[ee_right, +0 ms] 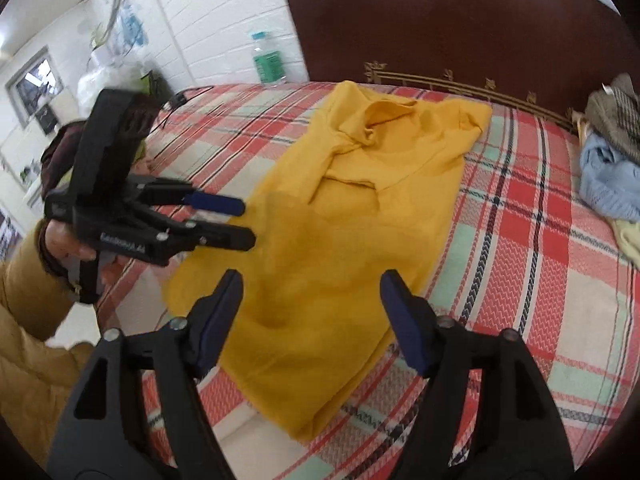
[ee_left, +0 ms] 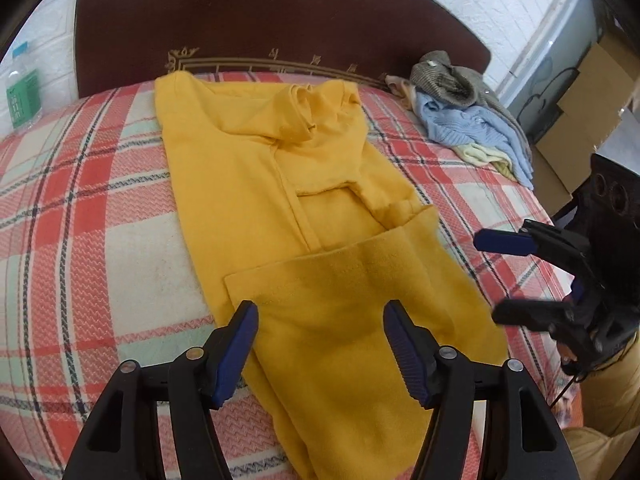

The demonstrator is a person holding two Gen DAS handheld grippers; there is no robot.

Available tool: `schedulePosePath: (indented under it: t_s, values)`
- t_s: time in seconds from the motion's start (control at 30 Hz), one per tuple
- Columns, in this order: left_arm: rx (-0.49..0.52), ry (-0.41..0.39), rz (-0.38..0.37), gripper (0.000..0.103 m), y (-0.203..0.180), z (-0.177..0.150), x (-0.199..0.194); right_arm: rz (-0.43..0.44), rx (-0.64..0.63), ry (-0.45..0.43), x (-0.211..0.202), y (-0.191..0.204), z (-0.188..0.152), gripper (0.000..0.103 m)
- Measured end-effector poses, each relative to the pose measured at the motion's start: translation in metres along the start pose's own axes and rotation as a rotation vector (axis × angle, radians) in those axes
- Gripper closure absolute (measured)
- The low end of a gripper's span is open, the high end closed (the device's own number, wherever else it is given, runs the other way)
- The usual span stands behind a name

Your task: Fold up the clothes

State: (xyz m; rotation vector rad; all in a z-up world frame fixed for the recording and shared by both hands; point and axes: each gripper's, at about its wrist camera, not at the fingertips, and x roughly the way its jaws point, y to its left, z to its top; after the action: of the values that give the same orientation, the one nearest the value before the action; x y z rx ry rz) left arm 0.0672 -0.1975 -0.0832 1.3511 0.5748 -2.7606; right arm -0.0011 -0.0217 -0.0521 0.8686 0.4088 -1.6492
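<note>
Bed with plaid blanket (ee_left: 100,208), dark headboard (ee_left: 260,12); yellow shirt (ee_left: 320,240) lying partly folded along its middle; pile of clothes (ee_left: 468,120) near headboard; left gripper (ee_left: 320,344) and right gripper (ee_right: 312,312) above the shirt's near end, jaws apart, holding nothing

Clothes pile (ee_left: 468,116) near headboard (ee_left: 260,12)

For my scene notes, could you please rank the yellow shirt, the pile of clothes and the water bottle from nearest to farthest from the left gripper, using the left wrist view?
1. yellow shirt, directly beneath the left gripper.
2. pile of clothes, far right, by the headboard.
3. water bottle, far left, beyond the bed.
</note>
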Motion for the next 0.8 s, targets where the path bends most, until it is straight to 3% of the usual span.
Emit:
schedulePosePath:
  t_s: [0.2, 0.3, 0.43, 0.5, 0.57, 0.7, 0.8]
  values:
    - [0.139, -0.045, -0.032, 0.027, -0.022, -0.024, -0.031, -0.097, -0.349, 0.13, 0.019, 0.059, -0.034, 0.031]
    - [0.209, -0.033, -0.046, 0.027, -0.036, -0.033, -0.036, -0.142, -0.441, 0.164, 0.035, 0.067, -0.047, 0.031]
    - [0.306, -0.023, -0.061, 0.027, -0.053, -0.045, -0.036, -0.151, -0.44, 0.173, 0.042, 0.06, -0.049, 0.034]
    - [0.353, -0.016, -0.056, 0.027, -0.063, -0.049, -0.034, -0.157, -0.411, 0.177, 0.042, 0.054, -0.045, 0.051]
    - [0.396, -0.01, -0.045, 0.027, -0.071, -0.054, -0.03, -0.136, -0.369, 0.175, 0.04, 0.048, -0.04, 0.056]
    - [0.479, 0.024, 0.041, 0.027, -0.081, -0.062, -0.015, -0.048, -0.236, 0.158, 0.031, 0.032, -0.029, 0.074]
    - [0.54, 0.042, 0.125, 0.027, -0.083, -0.066, -0.004, 0.021, -0.129, 0.128, 0.021, 0.02, -0.02, 0.079]
